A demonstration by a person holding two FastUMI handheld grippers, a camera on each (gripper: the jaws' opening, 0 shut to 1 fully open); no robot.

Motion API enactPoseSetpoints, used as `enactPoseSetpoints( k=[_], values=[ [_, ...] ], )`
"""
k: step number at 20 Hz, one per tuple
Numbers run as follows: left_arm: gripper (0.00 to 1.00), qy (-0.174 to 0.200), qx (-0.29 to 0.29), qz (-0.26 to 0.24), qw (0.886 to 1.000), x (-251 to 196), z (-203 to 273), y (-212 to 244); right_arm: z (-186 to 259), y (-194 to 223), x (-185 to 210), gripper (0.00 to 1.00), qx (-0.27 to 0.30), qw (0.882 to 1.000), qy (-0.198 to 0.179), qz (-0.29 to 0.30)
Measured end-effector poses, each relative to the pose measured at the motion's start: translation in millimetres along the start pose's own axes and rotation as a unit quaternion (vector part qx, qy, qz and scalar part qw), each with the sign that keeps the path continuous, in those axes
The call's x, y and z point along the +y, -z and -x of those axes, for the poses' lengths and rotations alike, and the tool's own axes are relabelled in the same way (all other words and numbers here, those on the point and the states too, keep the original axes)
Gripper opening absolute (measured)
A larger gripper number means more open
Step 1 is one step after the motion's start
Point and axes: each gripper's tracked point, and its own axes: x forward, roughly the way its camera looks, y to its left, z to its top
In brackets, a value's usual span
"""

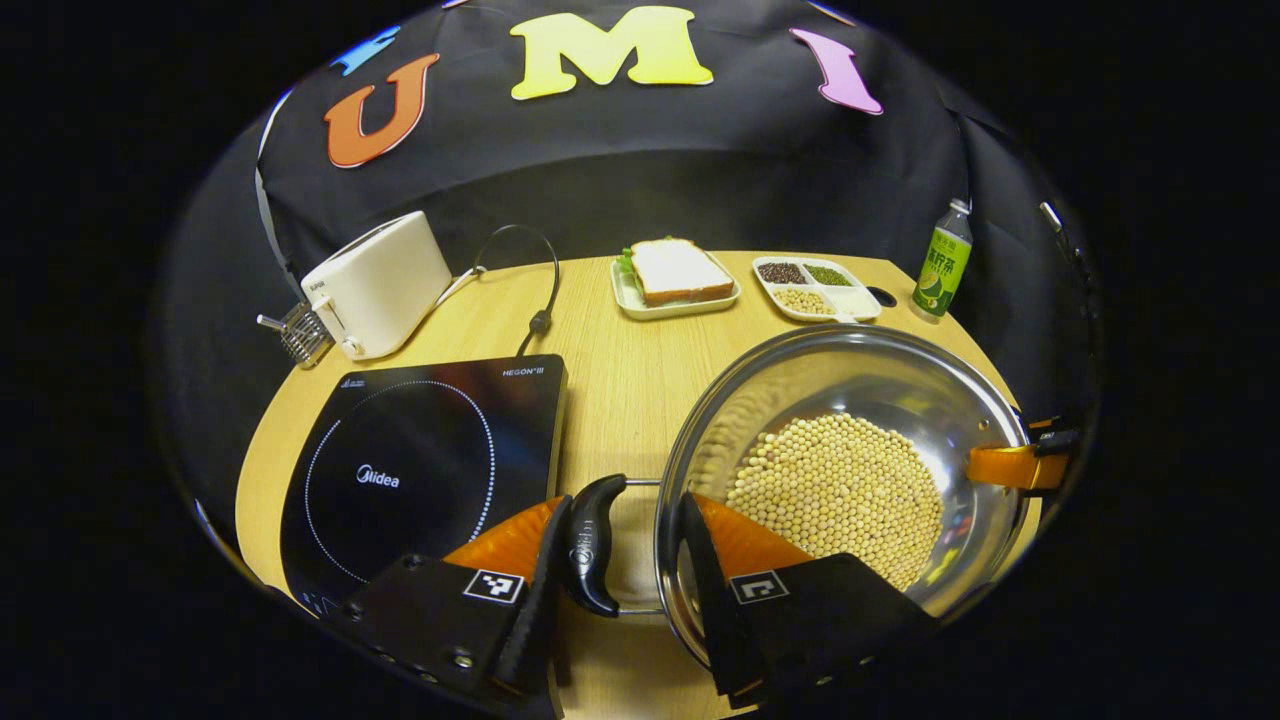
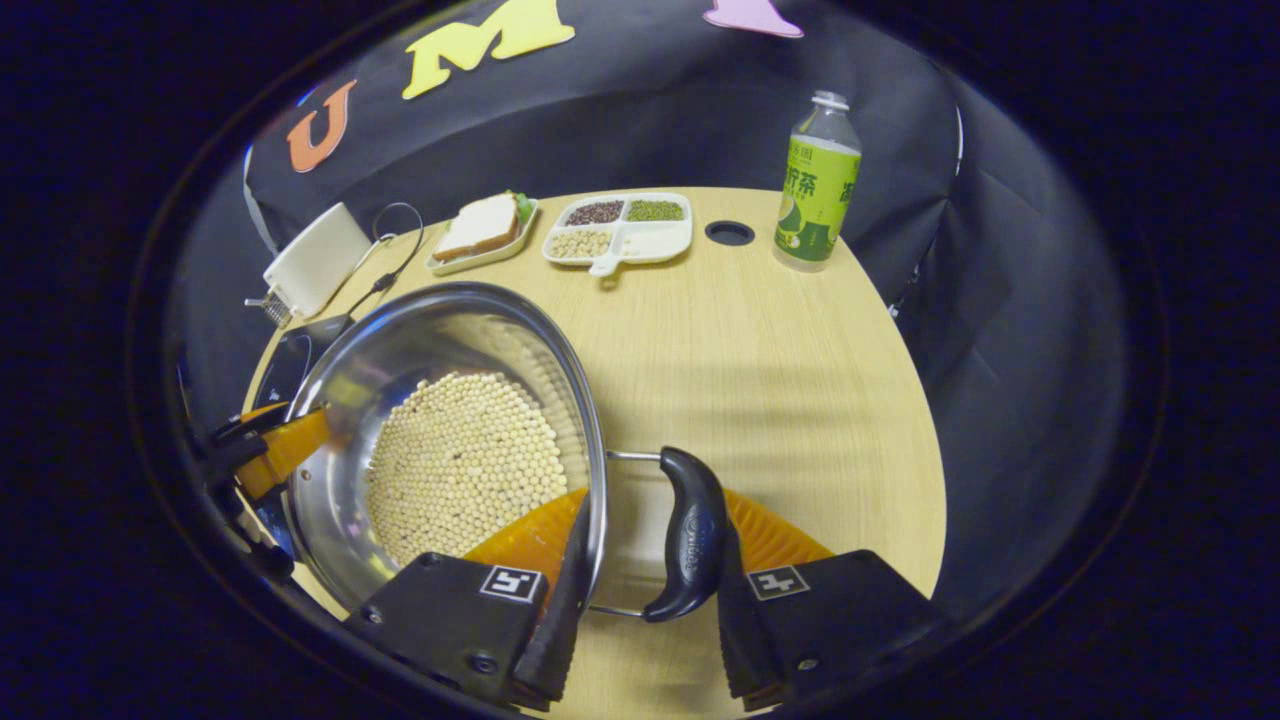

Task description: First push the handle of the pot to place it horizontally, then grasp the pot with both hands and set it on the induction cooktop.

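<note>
Wooden table: steel pot of beans right of induction cooktop, both handles horizontal; left gripper and right gripper each straddle rim and handle, jaws spread, seemingly ready for lifting.

The left gripper has its two fingers parted, one on each side of a handle and rim. The right gripper is likewise spread, its fingers astride the opposite rim and handle.
</note>
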Motion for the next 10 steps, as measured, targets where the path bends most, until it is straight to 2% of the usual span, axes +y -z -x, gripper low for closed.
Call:
enactPoseSetpoints(
  k=[5, 10],
  values=[
    [0.60, 0.002, -0.025, -0.013, 1.000, 11.8, 27.1, -20.3, 31.7, -5.9, -0.8, 0.58, -0.024, 1.000, 0.001, -0.007],
    [0.60, 0.001, -0.043, -0.015, 0.999, 40.1, 56.2, -28.1, 69.8, -2.2, 29.7, 0.58, -0.044, 0.999, 0.000, -0.006]
  ],
)
